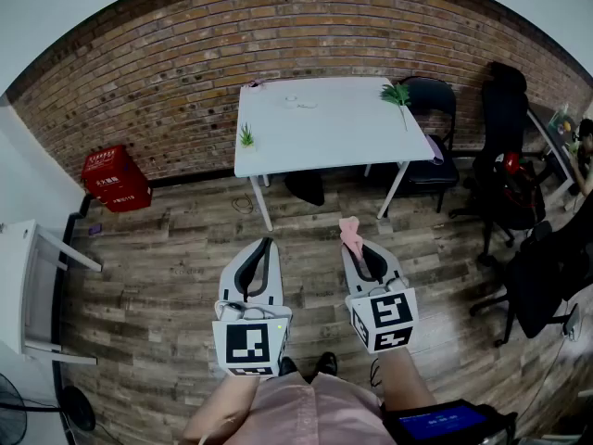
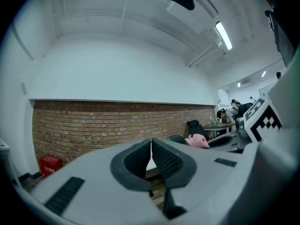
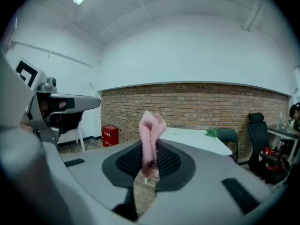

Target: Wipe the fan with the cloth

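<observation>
Cloth (image 3: 151, 125), pink, was pinched upright in the closed right tongs (image 3: 150, 148), its bunched end sticking out past the tips. The left tongs (image 2: 151, 146) were shut on nothing, and both hung over the wood floor (image 1: 167, 276), well short of the white desk (image 1: 324, 146). Fan looked to be the round grille (image 1: 9, 404) cut off at the head view's lower-left edge, well apart from both tongs. Doing this well likely meant turning left to it, gripping firmly and leading with the loose cloth end.
</observation>
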### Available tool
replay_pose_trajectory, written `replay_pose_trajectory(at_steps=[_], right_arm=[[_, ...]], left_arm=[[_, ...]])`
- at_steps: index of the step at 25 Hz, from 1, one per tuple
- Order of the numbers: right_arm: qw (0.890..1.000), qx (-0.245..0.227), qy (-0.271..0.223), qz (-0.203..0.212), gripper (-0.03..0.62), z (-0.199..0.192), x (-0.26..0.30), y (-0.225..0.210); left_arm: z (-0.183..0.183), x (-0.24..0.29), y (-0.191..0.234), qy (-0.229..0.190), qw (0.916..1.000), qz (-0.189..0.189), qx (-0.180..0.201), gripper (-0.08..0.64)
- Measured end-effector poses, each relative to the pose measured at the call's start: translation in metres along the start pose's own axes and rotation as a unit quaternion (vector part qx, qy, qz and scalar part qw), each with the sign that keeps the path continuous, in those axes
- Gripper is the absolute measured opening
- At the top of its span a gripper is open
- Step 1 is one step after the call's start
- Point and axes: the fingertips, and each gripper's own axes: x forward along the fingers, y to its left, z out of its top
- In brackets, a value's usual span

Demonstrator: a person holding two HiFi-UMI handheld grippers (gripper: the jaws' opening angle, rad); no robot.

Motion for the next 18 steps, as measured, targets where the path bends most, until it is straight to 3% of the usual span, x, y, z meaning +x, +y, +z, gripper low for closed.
replay_pose_trajectory(at_steps=[10,11,12,18], right_arm=[[1.000,0.013,-0.014,-0.004,0.055,0.003,-0.008,-0.002],[1.000,0.020,-0.018,-0.005,0.059,0.004,-0.009,-0.004],[1.000,0.024,-0.019,-0.005,0.063,0.003,-0.011,-0.006],[1.000,0.015,-0.015,-0.004,0.064,0.000,-0.023,-0.019]], left_arm=[[0.000,-0.005,-0.004,-0.004,0.9999,-0.010,0.000,0.017],[0.001,-0.005,-0.007,-0.008,0.9997,-0.020,-0.006,0.104],[0.001,-0.004,-0.011,-0.011,0.9994,-0.031,-0.012,0.254],[0.004,-0.004,-0.029,-0.012,0.9996,-0.026,-0.008,0.264]])
